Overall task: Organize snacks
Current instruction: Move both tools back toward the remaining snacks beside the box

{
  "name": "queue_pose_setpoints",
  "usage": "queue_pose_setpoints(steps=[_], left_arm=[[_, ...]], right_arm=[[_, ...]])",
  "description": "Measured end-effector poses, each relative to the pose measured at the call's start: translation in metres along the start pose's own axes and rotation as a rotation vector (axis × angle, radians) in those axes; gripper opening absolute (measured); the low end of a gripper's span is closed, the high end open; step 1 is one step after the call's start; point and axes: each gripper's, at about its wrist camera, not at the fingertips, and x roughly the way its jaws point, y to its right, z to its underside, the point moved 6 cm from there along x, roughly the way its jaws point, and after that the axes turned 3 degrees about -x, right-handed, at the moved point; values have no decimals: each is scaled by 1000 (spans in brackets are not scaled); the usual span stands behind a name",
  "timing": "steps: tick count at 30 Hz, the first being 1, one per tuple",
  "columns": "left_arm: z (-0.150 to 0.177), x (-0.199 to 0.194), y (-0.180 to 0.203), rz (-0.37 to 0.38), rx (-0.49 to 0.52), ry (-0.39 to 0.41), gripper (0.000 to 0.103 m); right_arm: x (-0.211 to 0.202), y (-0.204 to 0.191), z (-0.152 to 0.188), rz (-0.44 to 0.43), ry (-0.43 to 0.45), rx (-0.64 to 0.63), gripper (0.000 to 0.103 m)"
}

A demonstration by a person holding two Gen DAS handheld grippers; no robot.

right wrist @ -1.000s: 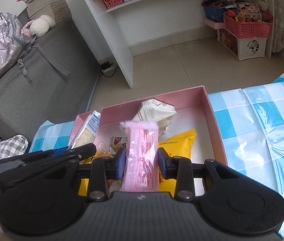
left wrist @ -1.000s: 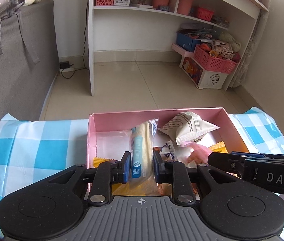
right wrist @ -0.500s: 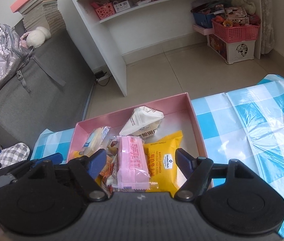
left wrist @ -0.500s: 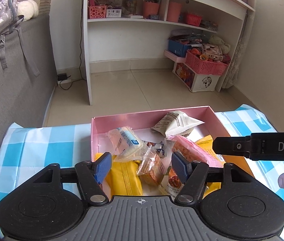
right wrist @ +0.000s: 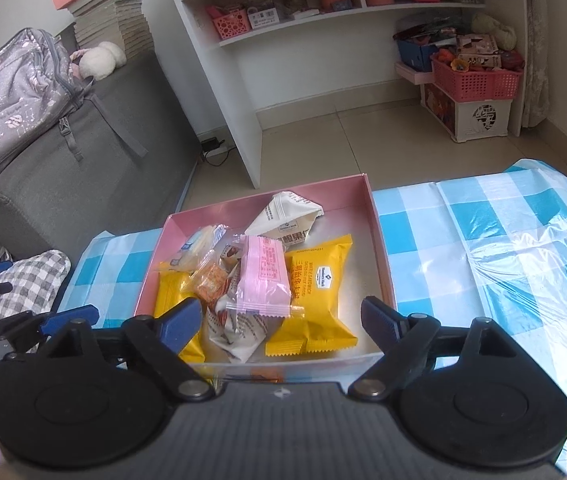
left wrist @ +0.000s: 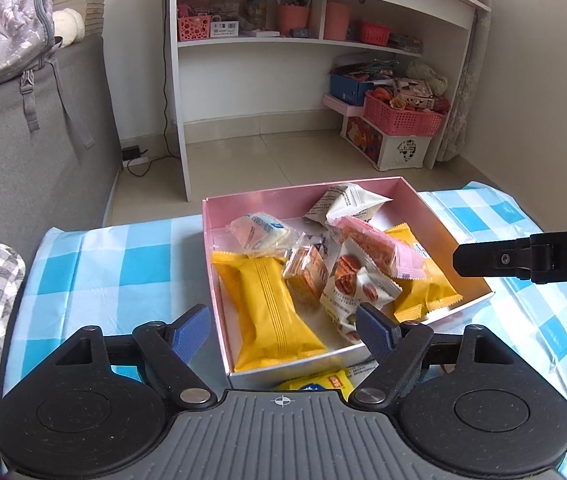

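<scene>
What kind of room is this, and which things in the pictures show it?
Probably a child's room or family living room at home: a white shelf unit with baskets and cups, a grey sofa with a backpack on it, and toy bins on the tiled floor.

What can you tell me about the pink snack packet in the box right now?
The pink snack packet is a glossy, flat plastic pillow pack with crimped ends and reddish print; a reddish filling shows through in the left wrist view. It lies free on top of the pile in the pink box, overlapping a yellow packet and a white nut packet. Neither gripper touches it.
</scene>
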Motion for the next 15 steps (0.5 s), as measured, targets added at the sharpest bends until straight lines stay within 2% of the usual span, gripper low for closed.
queue_pose_setpoints(steps=[15], left_arm=[[46, -38, -12, -13, -10, -18, 96]], right_arm=[[-21, -8, 30, -5, 15, -20, 94]])
